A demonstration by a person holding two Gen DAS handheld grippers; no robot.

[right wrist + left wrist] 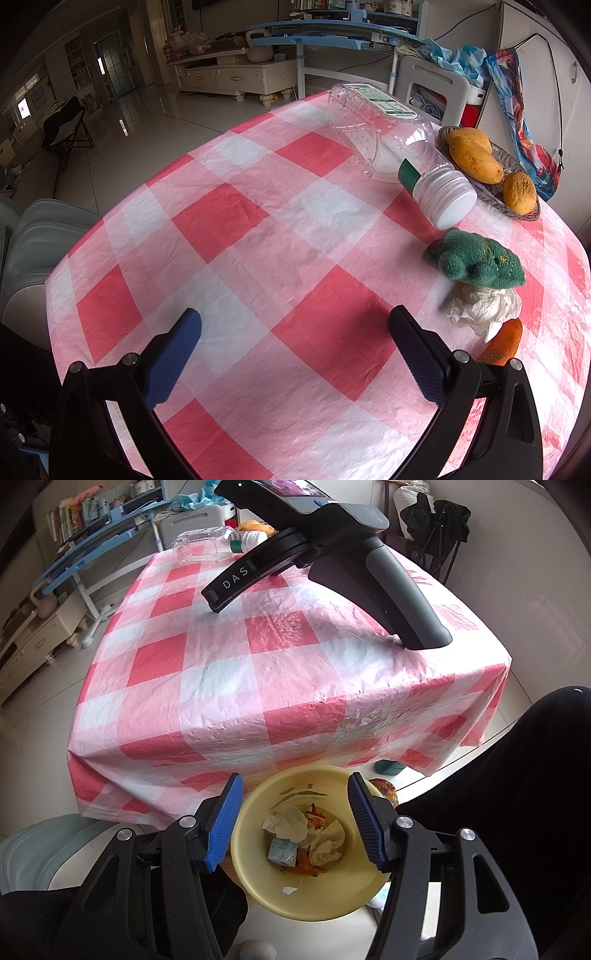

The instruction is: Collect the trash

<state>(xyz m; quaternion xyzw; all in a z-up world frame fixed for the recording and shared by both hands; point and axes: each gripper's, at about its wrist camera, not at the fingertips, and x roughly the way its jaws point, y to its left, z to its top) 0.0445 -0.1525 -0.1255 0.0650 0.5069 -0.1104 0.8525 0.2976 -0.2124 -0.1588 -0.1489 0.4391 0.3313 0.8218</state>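
Note:
My left gripper [295, 819] is open and empty, held right above a yellow trash bin [255, 878] on the floor by the table. The bin holds crumpled tissues [325, 843], a small carton and orange peel. My right gripper [295, 354] is open and empty over the red-checked tablecloth [229, 218]. To its right lie a crumpled white tissue [480, 306], a piece of orange peel [504, 341], a green sponge cloth [476, 260] and an empty clear plastic bottle [388, 136] on its side. The right gripper's body [332, 550] shows over the table in the left wrist view.
A glass dish with mangoes [476, 155] stands at the table's far right edge. A white chair [432, 85] and blue desk [332, 33] stand behind the table. A grey sofa [33, 236] is at the left. My dark-clothed leg [509, 782] is beside the bin.

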